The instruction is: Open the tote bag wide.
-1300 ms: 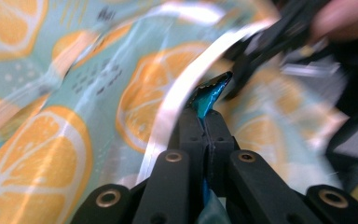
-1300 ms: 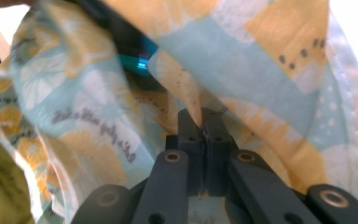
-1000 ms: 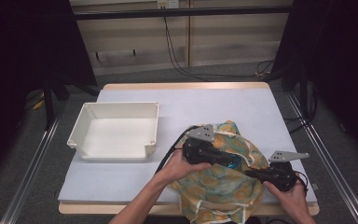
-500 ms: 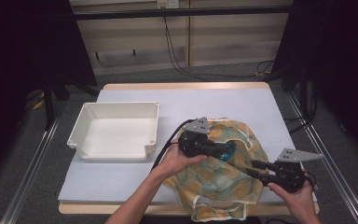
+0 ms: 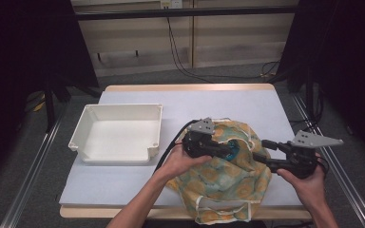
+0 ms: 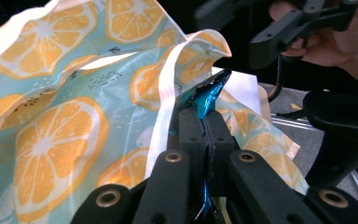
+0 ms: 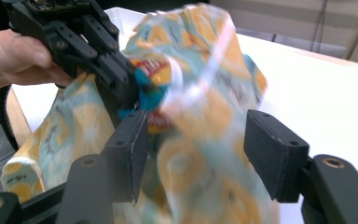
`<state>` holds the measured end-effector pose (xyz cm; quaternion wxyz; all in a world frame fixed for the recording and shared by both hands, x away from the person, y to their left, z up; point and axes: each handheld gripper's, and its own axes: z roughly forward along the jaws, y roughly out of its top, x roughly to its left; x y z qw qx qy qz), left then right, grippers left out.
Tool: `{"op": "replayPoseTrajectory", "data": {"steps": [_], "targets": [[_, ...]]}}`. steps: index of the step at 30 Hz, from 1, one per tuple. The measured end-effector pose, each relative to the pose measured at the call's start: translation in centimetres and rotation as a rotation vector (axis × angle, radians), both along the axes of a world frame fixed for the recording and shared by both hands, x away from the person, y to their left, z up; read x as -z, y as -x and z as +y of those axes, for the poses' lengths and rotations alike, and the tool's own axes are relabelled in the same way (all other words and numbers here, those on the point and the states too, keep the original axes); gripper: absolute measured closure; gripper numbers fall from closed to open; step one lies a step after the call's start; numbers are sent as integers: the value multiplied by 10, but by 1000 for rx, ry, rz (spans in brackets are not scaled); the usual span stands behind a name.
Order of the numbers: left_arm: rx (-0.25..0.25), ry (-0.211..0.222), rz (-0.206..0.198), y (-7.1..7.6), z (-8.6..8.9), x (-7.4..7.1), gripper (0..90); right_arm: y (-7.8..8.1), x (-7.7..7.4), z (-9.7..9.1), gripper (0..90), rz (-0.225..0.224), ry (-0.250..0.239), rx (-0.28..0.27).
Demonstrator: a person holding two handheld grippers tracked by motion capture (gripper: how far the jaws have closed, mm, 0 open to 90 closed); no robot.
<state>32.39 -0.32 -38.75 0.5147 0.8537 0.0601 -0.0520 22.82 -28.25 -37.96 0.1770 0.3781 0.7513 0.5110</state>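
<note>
Orange-slice printed tote bag [image 5: 223,178] lies crumpled on the white surface [image 5: 123,190] near its front edge, to the right of the white plastic tray [image 5: 119,133]. The left hand-held gripper [image 6: 204,105] has its jaws pinched tight on a blue snack packet [image 6: 209,93] at the bag's mouth. The right hand-held gripper [image 7: 193,149] has just been opening; its jaws stand wide either side of the bag fabric without pressing on it.

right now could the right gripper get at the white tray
Probably not directly: the white tray sits at the table's far left, and the orange-print bag plus the left gripper, clamped on a blue packet, lie between.
</note>
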Motion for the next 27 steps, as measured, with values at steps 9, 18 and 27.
{"op": "replayPoseTrajectory", "data": {"steps": [9,18,27], "targets": [[16,2,-13,8,5,0,883,-48,-3,26,451,41,18,-63],[33,-1,-14,10,5,2,883,-54,4,39,821,63,33,-139],[89,-8,-33,27,2,4,883,-92,-3,27,900,100,-85,-132]]}}
